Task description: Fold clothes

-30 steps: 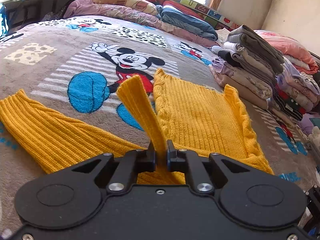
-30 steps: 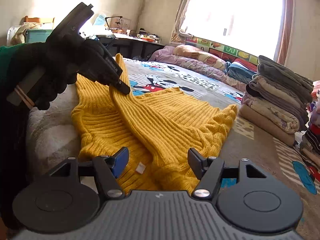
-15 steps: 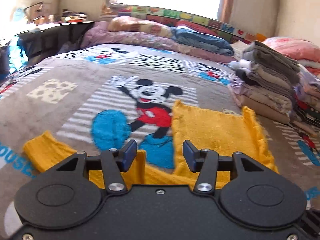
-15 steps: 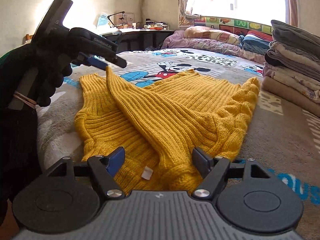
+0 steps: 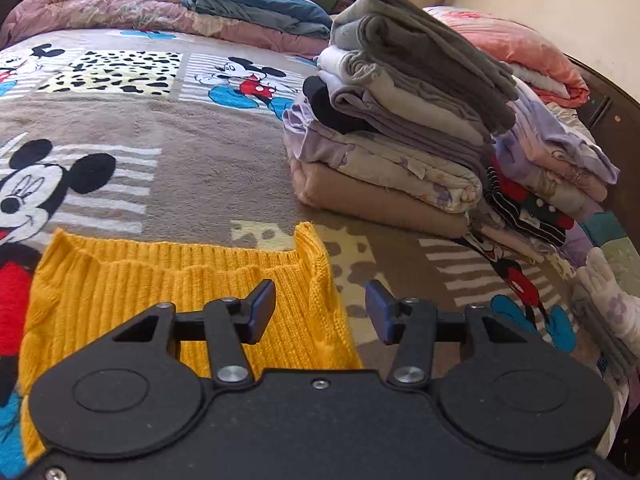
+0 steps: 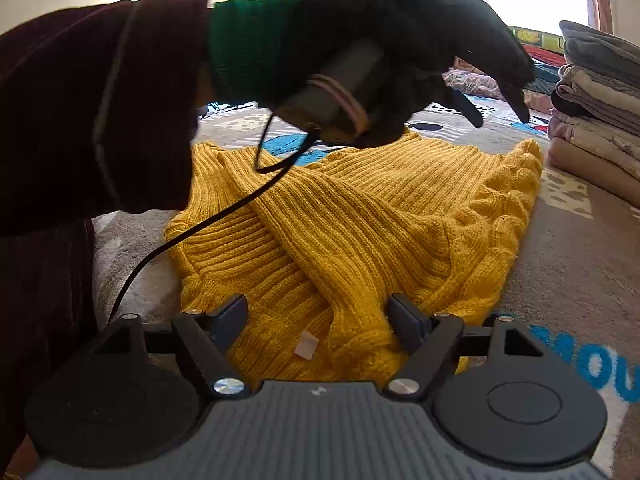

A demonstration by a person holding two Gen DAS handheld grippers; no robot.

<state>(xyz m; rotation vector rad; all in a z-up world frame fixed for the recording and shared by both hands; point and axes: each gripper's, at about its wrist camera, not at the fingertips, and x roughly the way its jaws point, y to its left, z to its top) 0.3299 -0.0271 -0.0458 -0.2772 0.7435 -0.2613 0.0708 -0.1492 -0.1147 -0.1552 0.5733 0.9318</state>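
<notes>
A yellow ribbed knit sweater (image 6: 360,224) lies on the bed with a sleeve folded diagonally across its body. In the left wrist view its hem end (image 5: 168,288) lies just below my left gripper (image 5: 320,310), which is open and empty above the sweater's right edge. My right gripper (image 6: 320,318) is open and empty, low over the collar end, where a small white tag (image 6: 306,345) shows. In the right wrist view the left gripper (image 6: 496,108), held by a black-gloved hand, hovers over the far part of the sweater.
A Mickey Mouse blanket (image 5: 180,152) covers the bed. A tall stack of folded clothes (image 5: 400,120) stands to the right, also seen in the right wrist view (image 6: 596,108). Pillows and bedding (image 5: 160,4) lie at the far end. A black cable (image 6: 192,232) hangs over the sweater.
My left gripper let go of the sleeve, which now lies across the sweater's body, and moved right over the far part of the sweater. My right gripper stayed open near the collar.
</notes>
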